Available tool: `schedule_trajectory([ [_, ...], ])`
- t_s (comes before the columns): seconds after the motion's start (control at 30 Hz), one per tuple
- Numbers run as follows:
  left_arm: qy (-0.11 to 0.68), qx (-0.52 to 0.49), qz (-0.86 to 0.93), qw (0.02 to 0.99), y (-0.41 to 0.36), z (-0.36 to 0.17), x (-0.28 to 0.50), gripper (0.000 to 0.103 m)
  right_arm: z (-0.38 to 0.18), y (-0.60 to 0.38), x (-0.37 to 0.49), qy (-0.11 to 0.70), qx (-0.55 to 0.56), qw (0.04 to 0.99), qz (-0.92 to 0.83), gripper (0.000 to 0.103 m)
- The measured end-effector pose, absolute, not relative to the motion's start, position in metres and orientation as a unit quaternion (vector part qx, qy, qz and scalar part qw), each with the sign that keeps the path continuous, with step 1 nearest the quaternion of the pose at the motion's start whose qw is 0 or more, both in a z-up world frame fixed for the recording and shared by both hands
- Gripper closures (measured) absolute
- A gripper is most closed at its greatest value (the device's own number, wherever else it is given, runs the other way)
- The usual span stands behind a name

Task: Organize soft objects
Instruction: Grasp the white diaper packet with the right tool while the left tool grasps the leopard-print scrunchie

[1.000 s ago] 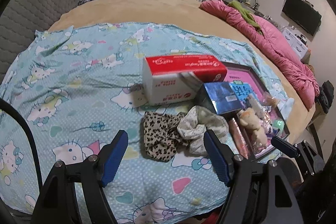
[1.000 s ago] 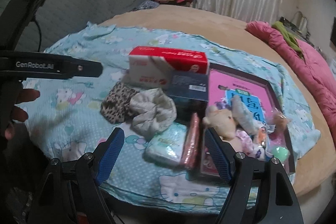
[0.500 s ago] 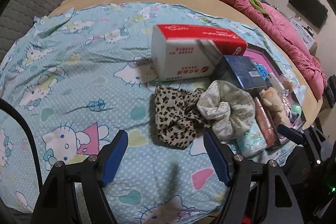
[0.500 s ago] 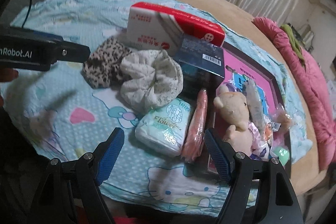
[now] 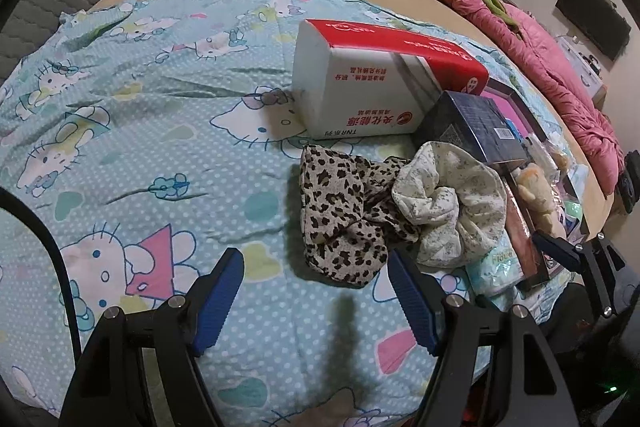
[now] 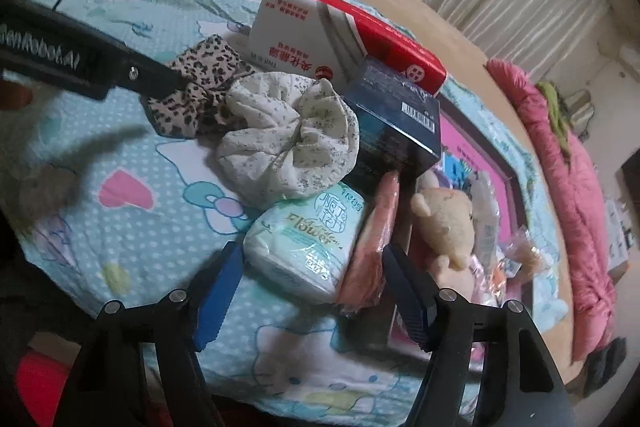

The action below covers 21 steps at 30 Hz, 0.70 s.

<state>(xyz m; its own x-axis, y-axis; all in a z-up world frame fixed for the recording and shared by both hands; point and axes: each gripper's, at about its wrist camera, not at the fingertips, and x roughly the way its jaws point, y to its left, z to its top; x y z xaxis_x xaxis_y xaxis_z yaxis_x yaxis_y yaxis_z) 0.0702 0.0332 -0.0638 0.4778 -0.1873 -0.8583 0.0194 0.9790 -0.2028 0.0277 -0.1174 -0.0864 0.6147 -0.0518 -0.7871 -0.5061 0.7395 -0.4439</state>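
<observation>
Left gripper (image 5: 314, 293) spread wide and empty, leopard scrunchie (image 5: 340, 217) just beyond its right finger; right gripper (image 6: 312, 287) also agape, straddling tissue pack (image 6: 308, 243).

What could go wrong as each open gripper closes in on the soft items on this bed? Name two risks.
The leopard scrunchie overlaps the pale floral scrunchie, so the left gripper may drag both together. The right gripper faces the tissue pack, which lies pressed against the pink pouch; closing could pinch both or shove them toward the teddy bear.
</observation>
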Motion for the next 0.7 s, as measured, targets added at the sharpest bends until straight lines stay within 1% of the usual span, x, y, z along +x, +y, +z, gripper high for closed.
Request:
schedule_trajectory([
  [0.13,0.510,-0.088,-0.063,0.853,0.033,-0.067,0.075,0.029,-0.096,-0.110,0.029,0.390,-0.377,0.828,0.139,0.038],
  [0.2,0.510,-0.087,-0.061,0.854,0.033,-0.069,0.078,0.029,-0.104,-0.104,0.030,0.382,-0.408,0.817,0.142,0.051],
  [0.23,0.510,-0.088,-0.060,0.853,0.033,-0.071,0.080,0.029,-0.107,-0.103,0.032,0.385,-0.411,0.813,0.148,0.060],
  [0.43,0.515,-0.097,-0.061,0.849,0.035,-0.080,0.090,0.029,-0.099,-0.116,0.042,0.391,-0.367,0.828,0.166,0.069],
  [0.57,0.512,-0.101,-0.068,0.850,0.034,-0.082,0.093,0.029,-0.076,-0.134,0.048,0.380,-0.310,0.853,0.179,0.075],
  [0.7,0.510,-0.100,-0.074,0.851,0.033,-0.082,0.094,0.029,-0.058,-0.151,0.055,0.383,-0.226,0.873,0.201,0.077],
])
